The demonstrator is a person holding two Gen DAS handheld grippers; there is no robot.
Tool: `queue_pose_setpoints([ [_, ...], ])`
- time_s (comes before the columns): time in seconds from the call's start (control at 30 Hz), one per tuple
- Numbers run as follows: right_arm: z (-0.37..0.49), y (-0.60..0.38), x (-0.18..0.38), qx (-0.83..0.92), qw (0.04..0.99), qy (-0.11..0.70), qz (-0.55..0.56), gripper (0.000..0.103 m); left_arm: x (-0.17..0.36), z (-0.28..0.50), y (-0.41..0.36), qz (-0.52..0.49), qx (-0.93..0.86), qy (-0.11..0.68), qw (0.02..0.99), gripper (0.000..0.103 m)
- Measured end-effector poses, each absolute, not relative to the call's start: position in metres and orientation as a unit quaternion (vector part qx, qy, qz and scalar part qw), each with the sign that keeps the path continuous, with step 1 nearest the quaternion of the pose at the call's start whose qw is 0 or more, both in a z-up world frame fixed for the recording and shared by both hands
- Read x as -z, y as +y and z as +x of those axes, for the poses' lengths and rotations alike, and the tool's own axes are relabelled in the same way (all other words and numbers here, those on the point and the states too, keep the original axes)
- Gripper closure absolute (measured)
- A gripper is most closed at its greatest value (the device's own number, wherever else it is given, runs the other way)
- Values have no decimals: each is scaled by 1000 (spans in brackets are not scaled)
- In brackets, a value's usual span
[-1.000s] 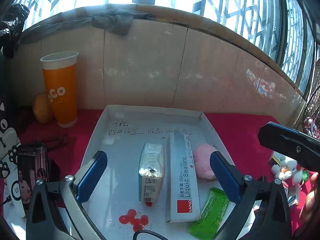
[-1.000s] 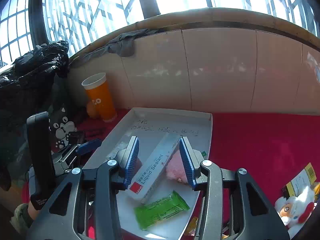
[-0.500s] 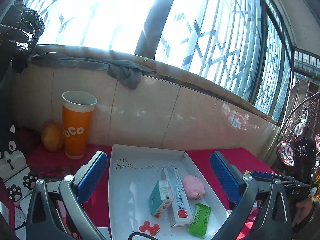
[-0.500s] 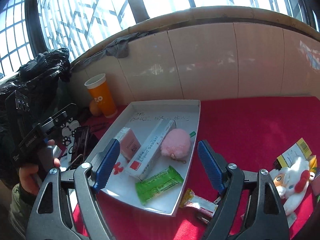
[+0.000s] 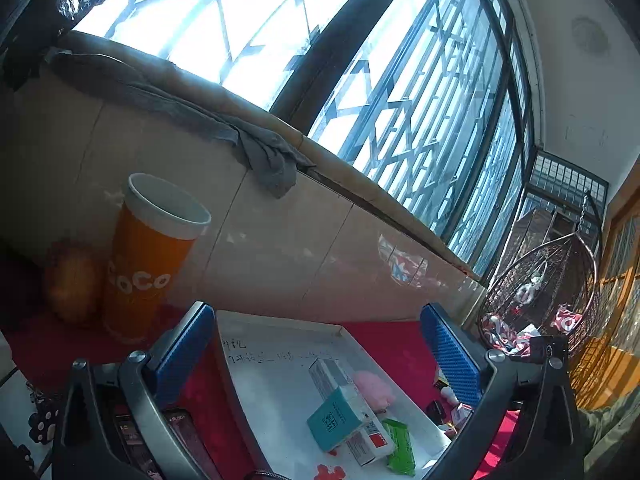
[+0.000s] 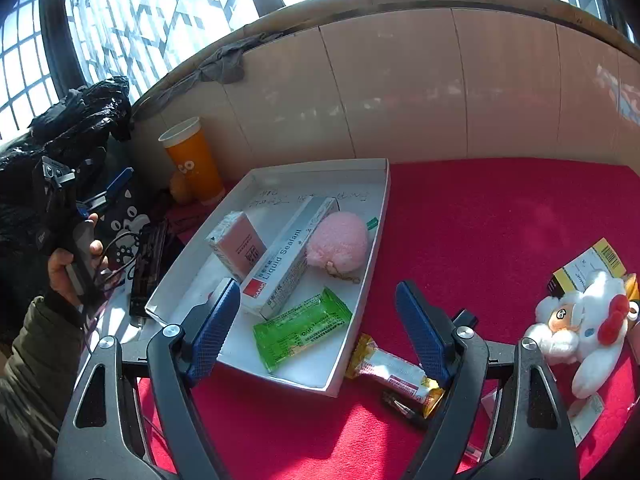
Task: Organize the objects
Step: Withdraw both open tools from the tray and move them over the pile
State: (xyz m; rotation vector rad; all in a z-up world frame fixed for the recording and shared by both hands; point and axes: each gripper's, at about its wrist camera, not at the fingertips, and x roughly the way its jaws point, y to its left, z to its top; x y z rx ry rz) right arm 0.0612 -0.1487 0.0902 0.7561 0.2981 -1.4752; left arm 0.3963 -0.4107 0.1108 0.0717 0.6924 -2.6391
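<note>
Closest to me, lower middle of the right wrist view, the right claw (image 6: 318,328) hangs spread wide and holding nothing, over the near corner of the white tray (image 6: 382,216). The left claw (image 5: 316,352) is just as released and empty, tilted up at the window, with the tray low in its frame.

Just past the right claw's fingertips a yellow snack bar (image 6: 394,372) lies loose on the red bench (image 6: 500,216), touching the tray's outer wall. I reckon that's next to go in: light, crinkly, slippery wrapper, so pinch it across the flat middle rather than the sealed ends. A small dark thing sits right beside it and could get nudged; can't tell what it is.

Lower right there's a plush doll (image 6: 580,320), soft and squashy, grab the body. A yellow box (image 6: 588,266) is behind it.

In the tray: green packet (image 6: 302,328), Liquid Sealant box (image 6: 290,256), pink box (image 6: 238,246), pink pompom (image 6: 338,242). It's getting crowded, free floor is mostly the far end.

Further back, upper left, an orange cup (image 6: 194,164) stands against the tiled wall.
</note>
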Motion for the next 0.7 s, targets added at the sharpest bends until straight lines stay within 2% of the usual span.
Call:
queue_pose_setpoints([
  [0.2,52,-154,-79,657,653,133,353,22,-86,377,-423,75,947,251,189,0],
  [0.33,52,-156,-77,657,652,133,354,22,-86,373,-438,84,942,247,212,0],
  [0.47,56,-151,-83,657,660,133,339,22,-131,385,-434,38,942,177,284,0],
  [0.6,61,-142,-94,665,667,128,311,22,-189,408,-396,-41,950,130,281,0],
  [0.7,62,-135,-100,667,671,119,302,22,-219,415,-365,-63,954,110,271,0],
])
